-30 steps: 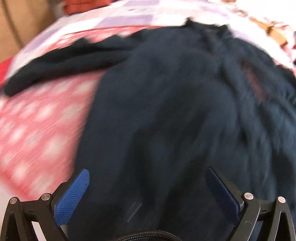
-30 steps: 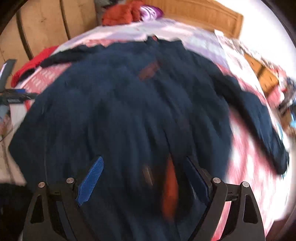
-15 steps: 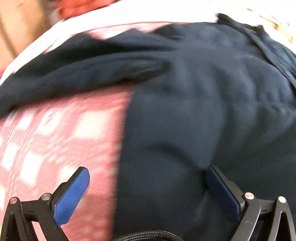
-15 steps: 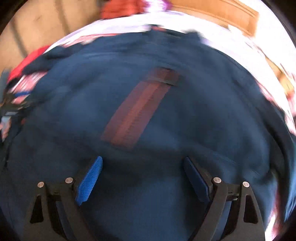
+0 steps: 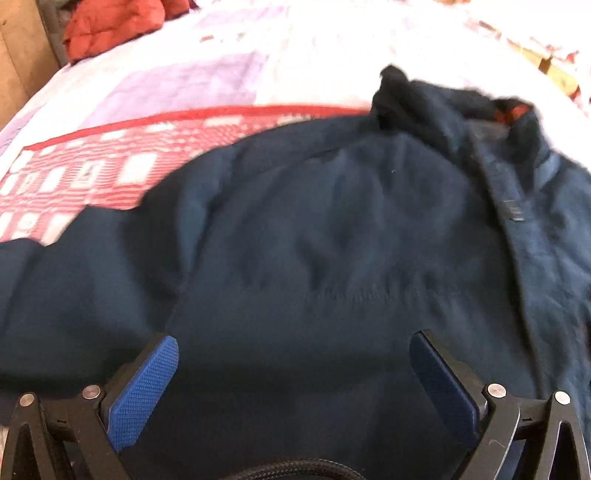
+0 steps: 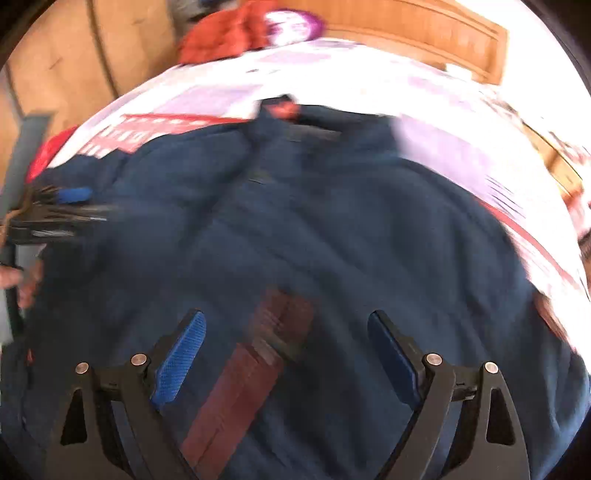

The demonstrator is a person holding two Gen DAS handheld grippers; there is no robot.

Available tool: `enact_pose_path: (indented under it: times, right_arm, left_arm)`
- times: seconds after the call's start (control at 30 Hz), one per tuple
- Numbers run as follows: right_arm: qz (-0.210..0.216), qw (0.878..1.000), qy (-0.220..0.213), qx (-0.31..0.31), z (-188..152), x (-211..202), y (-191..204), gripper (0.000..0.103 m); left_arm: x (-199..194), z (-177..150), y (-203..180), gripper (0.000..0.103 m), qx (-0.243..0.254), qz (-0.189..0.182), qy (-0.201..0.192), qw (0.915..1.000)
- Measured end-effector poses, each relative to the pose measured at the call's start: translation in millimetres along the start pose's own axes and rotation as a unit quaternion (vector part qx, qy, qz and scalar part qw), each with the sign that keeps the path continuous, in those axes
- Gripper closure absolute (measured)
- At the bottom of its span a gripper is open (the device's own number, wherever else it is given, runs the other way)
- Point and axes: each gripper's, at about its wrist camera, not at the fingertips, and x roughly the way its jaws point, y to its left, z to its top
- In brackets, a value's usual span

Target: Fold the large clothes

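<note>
Checked red-and-white bedding (image 5: pixel 70 177) covers the bed, with a dark navy jacket (image 5: pixel 332 240) spread across it, collar (image 5: pixel 491 110) toward the headboard (image 6: pixel 424 33). Both views have swept from the hem up the jacket's body over the last second, so the collar now sits close. At left, the left tongs (image 5: pixel 293 373) hang open over the chest, gripping nothing. At right, the right tongs (image 6: pixel 286 354) gape wide above a maroon stripe (image 6: pixel 255 369), also empty. No fold is started; the hands seem to be seeking a hold near the shoulders.
</note>
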Motion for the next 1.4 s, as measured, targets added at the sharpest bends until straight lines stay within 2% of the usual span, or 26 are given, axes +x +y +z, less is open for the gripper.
enact_pose_path:
  times: [0.07,0.13,0.17,0.2,0.27,0.3,0.33,0.4,0.47,0.53,0.57,0.63,0.67,0.7,0.77,0.83,0.87,0.93,1.0,1.03,1.1,1.17,1.23,1.3,1.33,1.4]
  right_arm:
    - [-0.013,1.000,0.017,-0.022,2.2,18.8,-4.0,0.011]
    - [-0.011,1.000,0.024,0.002,-3.5,27.5,-38.2,0.011]
    - [-0.029,0.999,0.022,0.020,-7.8,26.8,-63.3,0.011]
    - [-0.007,0.999,0.016,0.047,-15.2,21.1,-89.3,0.008]
    - [-0.072,0.993,0.024,0.085,-32.6,11.8,-145.1,0.009]
    - [-0.078,0.991,0.023,0.106,-39.2,5.9,-165.6,0.009]
    - [-0.108,0.985,0.029,0.132,-44.5,0.1,-186.4,0.009]
    - [-0.126,0.979,0.008,0.160,-44.3,-11.9,-208.1,0.009]
    - [-0.128,0.981,-0.016,0.144,-24.1,-11.7,-203.1,0.009]
    - [-0.093,0.990,-0.026,0.107,10.8,2.8,-184.8,0.009]
    - [-0.074,0.993,-0.024,0.083,27.9,14.9,-172.9,0.009]
    - [-0.066,0.997,0.009,0.027,54.0,47.8,-155.0,0.009]
    - [-0.078,0.996,0.029,0.009,60.6,64.8,-155.3,0.008]
    - [-0.068,0.997,0.039,0.022,62.6,74.9,-166.0,0.002]
    - [-0.051,0.991,0.027,0.118,60.5,80.0,-215.9,0.001]
    - [-0.060,0.980,0.014,0.191,53.0,79.3,-257.6,0.002]
    - [-0.058,0.976,0.009,0.210,51.1,79.1,-271.9,0.009]
    - [-0.072,0.976,0.012,0.207,55.4,79.0,-281.0,0.011]
    - [-0.106,0.977,0.008,0.186,63.8,77.2,-271.4,0.010]
    - [-0.108,0.979,-0.002,0.175,67.1,74.0,-259.8,0.010]
    - [-0.080,0.986,-0.009,0.149,63.4,67.2,-238.9,0.010]
    - [-0.099,0.989,0.008,0.112,39.9,61.2,-230.7,0.010]
    - [-0.133,0.984,0.022,0.120,11.6,54.5,-240.9,0.010]
    - [-0.105,0.984,0.000,0.145,-11.1,29.2,-256.3,0.028]
    - [-0.106,0.985,-0.006,0.139,-18.4,16.9,-255.5,0.032]
    - [-0.131,0.983,-0.013,0.124,-36.4,-9.0,-254.8,0.031]
  left_arm:
    - [14.3,-0.7,6.5,0.000,0.008,0.020,0.007,0.9997]
    - [20.4,2.1,26.7,0.000,-0.004,0.029,-0.002,0.9996]
    - [19.7,0.5,44.7,0.000,-0.015,0.043,-0.008,0.9989]
    - [18.3,-1.0,62.6,0.000,-0.023,0.057,-0.014,0.9980]
    - [19.8,3.4,82.0,0.000,-0.032,0.066,-0.020,0.9971]
    - [22.8,8.2,82.0,0.000,-0.033,0.063,-0.021,0.9973]
    - [23.7,11.3,79.4,0.000,-0.030,0.065,-0.022,0.9972]
    - [23.4,23.6,58.6,0.000,-0.010,0.067,-0.039,0.9970]
    - [23.2,35.6,29.3,0.000,-0.006,0.029,-0.057,0.9979]
    - [25.3,45.0,3.1,0.000,0.004,0.004,-0.073,0.9973]
    - [37.6,52.2,-14.7,0.000,0.007,0.000,-0.065,0.9979]
    - [54.5,53.2,-16.4,0.000,-0.005,0.001,-0.038,0.9993]
    - [58.8,49.4,-18.5,0.000,-0.011,0.008,-0.048,0.9988]
    - [57.3,44.8,-17.5,0.000,-0.015,0.007,-0.068,0.9975]
    - [59.2,45.6,-13.5,0.000,-0.024,-0.007,-0.076,0.9968]
    - [60.8,39.9,-8.1,0.000,-0.032,-0.020,-0.076,0.9964]
    - [63.1,41.0,-7.6,0.000,-0.033,-0.021,-0.078,0.9961]
    - [61.3,35.5,-13.4,0.000,-0.028,-0.014,-0.083,0.9961]
    - [62.2,34.7,-14.9,0.000,-0.027,-0.010,-0.086,0.9959]
    - [61.0,33.4,-14.6,0.000,-0.028,-0.011,-0.086,0.9958]
    - [56.7,27.2,-13.9,0.000,-0.029,-0.012,-0.088,0.9957]
    - [52.5,24.1,-15.6,0.000,-0.029,-0.011,-0.089,0.9956]
    - [52.5,23.3,-16.1,0.000,-0.027,-0.009,-0.088,0.9957]
    - [52.2,24.3,-17.3,0.000,-0.025,-0.006,-0.086,0.9960]
    - [51.2,25.6,-18.6,0.000,-0.023,-0.002,-0.084,0.9962]
    - [44.9,29.7,-24.1,0.000,-0.011,0.016,-0.077,0.9968]
